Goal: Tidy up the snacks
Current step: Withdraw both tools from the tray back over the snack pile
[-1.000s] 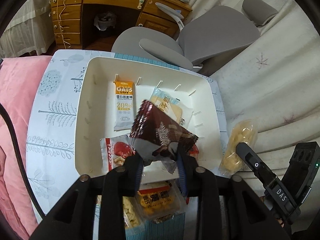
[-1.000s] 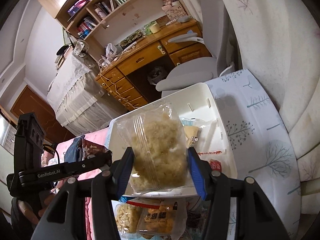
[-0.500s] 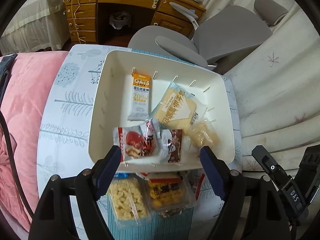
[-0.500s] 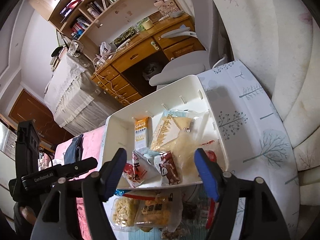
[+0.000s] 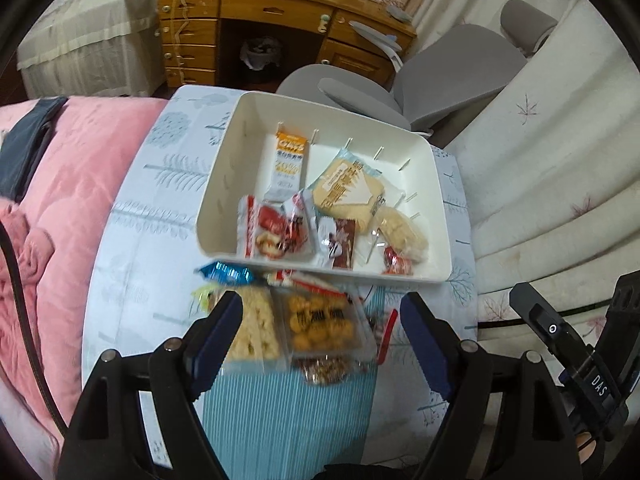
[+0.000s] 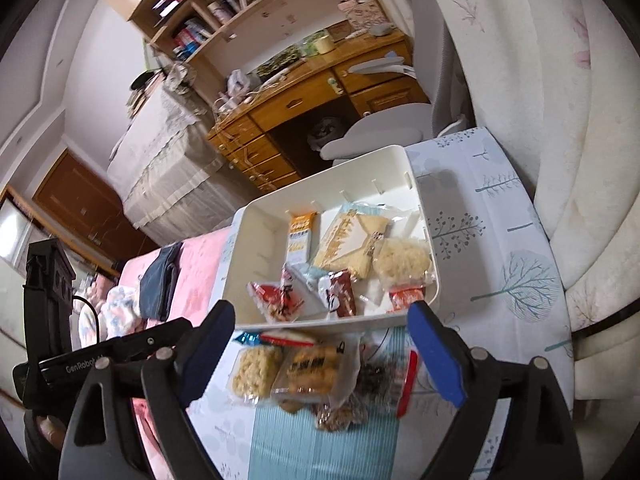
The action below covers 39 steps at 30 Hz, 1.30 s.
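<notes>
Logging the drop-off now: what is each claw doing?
Left claw: open, holding nothing.
Right claw: open, jaws just widened, holding nothing.

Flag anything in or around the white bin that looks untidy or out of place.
Inside the white bin, the packets lie jumbled and overlapping toward the near wall, not sorted into rows; only the orange oat bar lies straight. Several snack packs sit loose on the cloth outside the bin. Nothing looks spilled or torn.

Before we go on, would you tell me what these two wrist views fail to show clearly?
- Blue foil packet, left wrist: motion-blurred, print unreadable.
- Dark nut packet, right wrist: blurred, contents uncertain.
- Small red wrapper in the white plastic bin: too small to read.
</notes>
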Motion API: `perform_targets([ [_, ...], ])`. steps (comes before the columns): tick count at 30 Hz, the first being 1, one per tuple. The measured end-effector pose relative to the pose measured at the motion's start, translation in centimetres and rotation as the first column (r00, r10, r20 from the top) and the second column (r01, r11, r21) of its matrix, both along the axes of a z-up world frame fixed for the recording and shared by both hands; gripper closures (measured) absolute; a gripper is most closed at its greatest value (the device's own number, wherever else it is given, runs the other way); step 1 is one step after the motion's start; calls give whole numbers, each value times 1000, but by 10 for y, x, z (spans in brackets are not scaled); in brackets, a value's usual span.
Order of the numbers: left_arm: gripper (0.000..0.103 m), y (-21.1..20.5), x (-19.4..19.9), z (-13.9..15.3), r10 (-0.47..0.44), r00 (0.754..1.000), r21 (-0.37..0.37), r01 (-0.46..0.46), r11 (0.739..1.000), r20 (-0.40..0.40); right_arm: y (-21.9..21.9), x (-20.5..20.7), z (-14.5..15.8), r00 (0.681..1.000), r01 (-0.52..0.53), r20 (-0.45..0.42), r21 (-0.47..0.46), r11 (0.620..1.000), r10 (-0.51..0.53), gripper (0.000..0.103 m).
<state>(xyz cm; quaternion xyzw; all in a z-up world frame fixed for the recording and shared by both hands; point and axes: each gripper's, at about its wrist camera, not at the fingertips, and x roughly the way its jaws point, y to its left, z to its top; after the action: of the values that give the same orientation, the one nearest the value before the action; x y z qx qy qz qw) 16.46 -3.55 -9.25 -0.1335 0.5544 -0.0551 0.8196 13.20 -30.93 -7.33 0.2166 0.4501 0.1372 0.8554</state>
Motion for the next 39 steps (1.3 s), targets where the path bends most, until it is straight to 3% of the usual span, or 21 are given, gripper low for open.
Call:
perform_targets([
  [10,23,5,-89,-4,158,987,43,-159,986,11,11,-44,0,989,-137,46,-43,990,139,14],
  [18,23,13,-145,-24,253,967,102,-248,963,-35,28,-78,-15,953,-285,68,-122,951,295,14],
  [29,23,12,-161,-32,261,964,155,-250,956,-54,39,-101,-25,920,-353,95,-220,910,380,14],
  [39,19,16,-144,-42,204,974,188,-183,965,-101,51,-106,-45,914,-372,60,-273,887,402,14],
])
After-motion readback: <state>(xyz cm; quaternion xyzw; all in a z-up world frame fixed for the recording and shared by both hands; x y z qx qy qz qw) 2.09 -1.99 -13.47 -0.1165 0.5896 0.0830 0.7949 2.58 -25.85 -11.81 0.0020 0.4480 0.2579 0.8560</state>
